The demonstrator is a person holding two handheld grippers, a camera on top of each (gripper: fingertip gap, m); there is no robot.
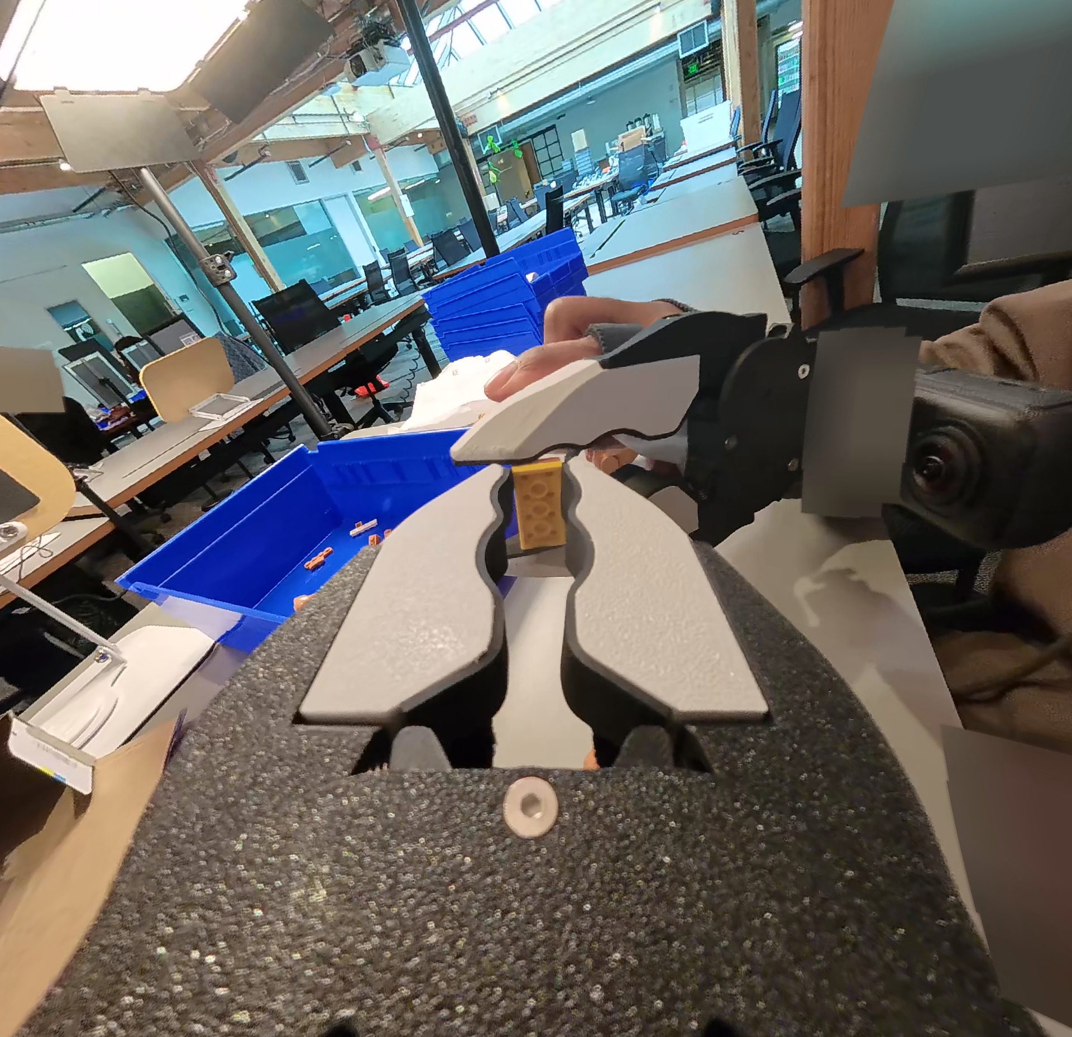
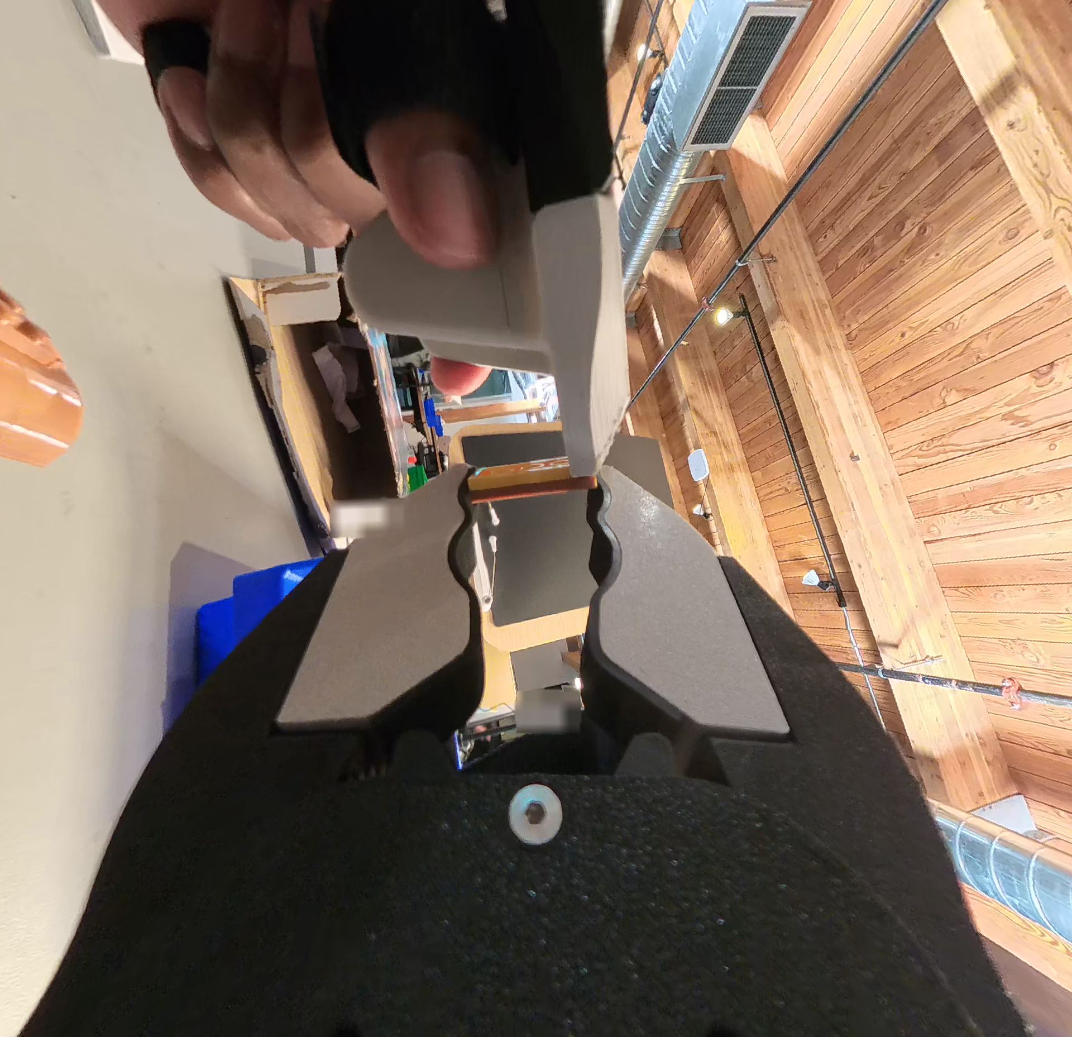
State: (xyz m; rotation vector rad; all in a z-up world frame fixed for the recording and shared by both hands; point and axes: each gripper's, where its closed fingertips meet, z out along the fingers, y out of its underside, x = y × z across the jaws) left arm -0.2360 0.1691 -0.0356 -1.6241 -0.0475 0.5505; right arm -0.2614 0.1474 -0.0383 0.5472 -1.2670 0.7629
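In the left wrist view my left gripper (image 1: 536, 484) is shut on a tan brick plate (image 1: 540, 513). It holds the plate upright by its long sides, above the white table (image 1: 812, 632), with the underside facing the camera. The right gripper's grey finger (image 1: 580, 411) comes in from the right and lies over the plate's top end. In the right wrist view my right gripper (image 2: 533, 489) is shut on a thin brown-orange plate edge (image 2: 531, 490) that spans both fingertips. It looks like the same plate. The left gripper's finger (image 2: 586, 342) and a hand (image 2: 278, 139) are just above it.
An open blue bin (image 1: 261, 545) with a few small orange pieces (image 1: 318, 561) stands to the left, and it also shows in the right wrist view (image 2: 243, 603). A stack of blue bins (image 1: 504, 301) stands behind. A cardboard box (image 1: 58, 835) is at lower left. A person's sleeve (image 1: 1015, 342) is at right. Left and right tips are no more than a few centimetres apart.
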